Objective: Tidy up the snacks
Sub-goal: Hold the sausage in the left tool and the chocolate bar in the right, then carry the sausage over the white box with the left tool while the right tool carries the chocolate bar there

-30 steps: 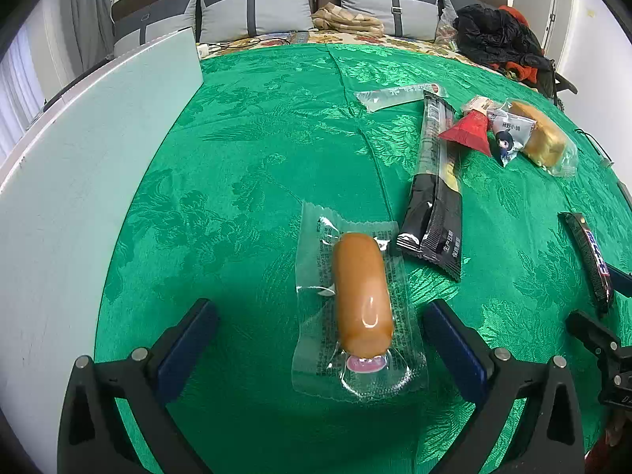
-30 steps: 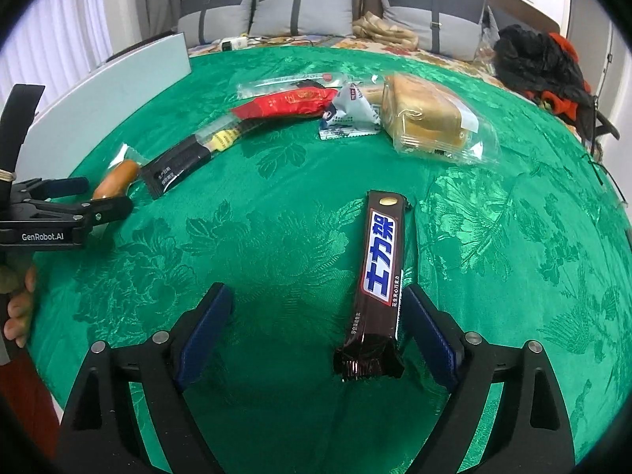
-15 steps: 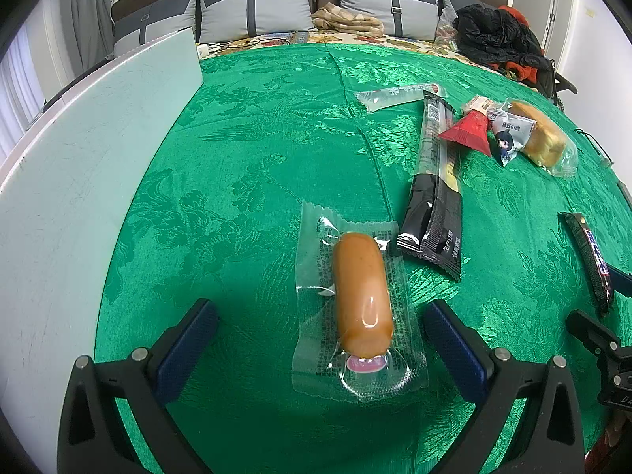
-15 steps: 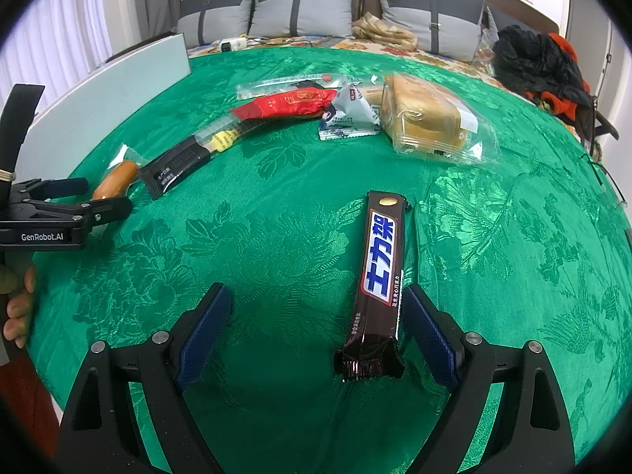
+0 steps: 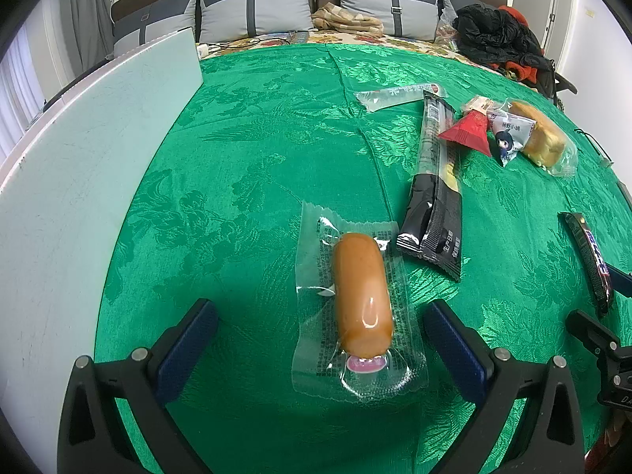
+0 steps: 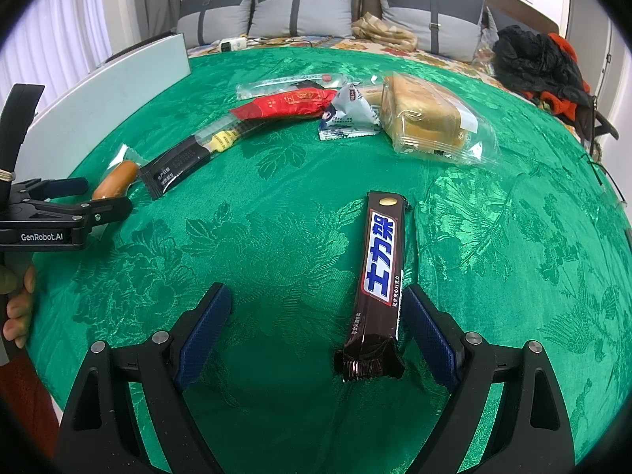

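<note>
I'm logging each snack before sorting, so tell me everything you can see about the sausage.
The sausage is a short, glossy orange-brown cylinder sealed in a clear plastic pack with small printed text, crimped ends and a pink mark at its near end. It lies flat on the green cloth, lengthwise between the open fingers of the left gripper, which do not touch it. Its far right corner lies against or very near the black packet.

Both views bright, evenly lit, sharp at centre. Daylight through curtains (image 6: 59,35) at left. Green cloth (image 6: 300,205) sheen patchy. Glare spot on sausage wrapper (image 5: 369,304). Soft shadow under each tool, near bottom. Strong fisheye bending, black vignette at corners.
</note>
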Demonstrator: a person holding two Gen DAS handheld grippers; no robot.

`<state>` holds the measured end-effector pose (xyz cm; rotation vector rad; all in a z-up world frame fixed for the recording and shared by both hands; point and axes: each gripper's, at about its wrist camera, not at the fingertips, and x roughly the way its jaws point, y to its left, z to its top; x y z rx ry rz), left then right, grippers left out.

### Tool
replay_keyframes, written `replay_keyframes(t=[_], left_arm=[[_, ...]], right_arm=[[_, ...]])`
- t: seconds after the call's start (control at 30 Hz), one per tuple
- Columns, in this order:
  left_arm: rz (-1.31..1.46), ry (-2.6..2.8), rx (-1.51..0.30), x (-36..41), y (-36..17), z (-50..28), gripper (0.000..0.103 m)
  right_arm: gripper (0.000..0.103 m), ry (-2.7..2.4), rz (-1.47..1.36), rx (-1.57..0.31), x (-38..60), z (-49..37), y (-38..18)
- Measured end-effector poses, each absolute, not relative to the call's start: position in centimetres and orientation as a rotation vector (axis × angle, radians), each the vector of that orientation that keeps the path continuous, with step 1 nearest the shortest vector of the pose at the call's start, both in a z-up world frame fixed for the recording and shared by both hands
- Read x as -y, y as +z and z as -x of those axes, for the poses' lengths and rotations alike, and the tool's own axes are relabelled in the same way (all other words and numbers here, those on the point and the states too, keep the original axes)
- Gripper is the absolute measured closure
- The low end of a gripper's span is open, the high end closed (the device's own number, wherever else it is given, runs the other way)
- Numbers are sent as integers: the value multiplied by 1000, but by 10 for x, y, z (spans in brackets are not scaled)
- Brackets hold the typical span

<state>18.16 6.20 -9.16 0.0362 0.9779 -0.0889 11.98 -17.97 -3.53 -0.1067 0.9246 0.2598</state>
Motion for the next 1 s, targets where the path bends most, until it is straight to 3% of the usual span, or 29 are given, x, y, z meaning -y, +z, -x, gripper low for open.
replay_keyframes(t=[0.63, 0.8, 1.0], left_arm=[[-38, -88, -979, -61, -92, -182, 0], [-99, -174, -1146, -64, -88, -201, 0], [-90, -223, -1176, -60, -76, -207, 16]], right_arm=[[12, 259, 105, -927, 180, -120, -36], [13, 324, 125, -1051, 184, -135, -31], [16, 348, -59, -1237, 224, -170, -12]])
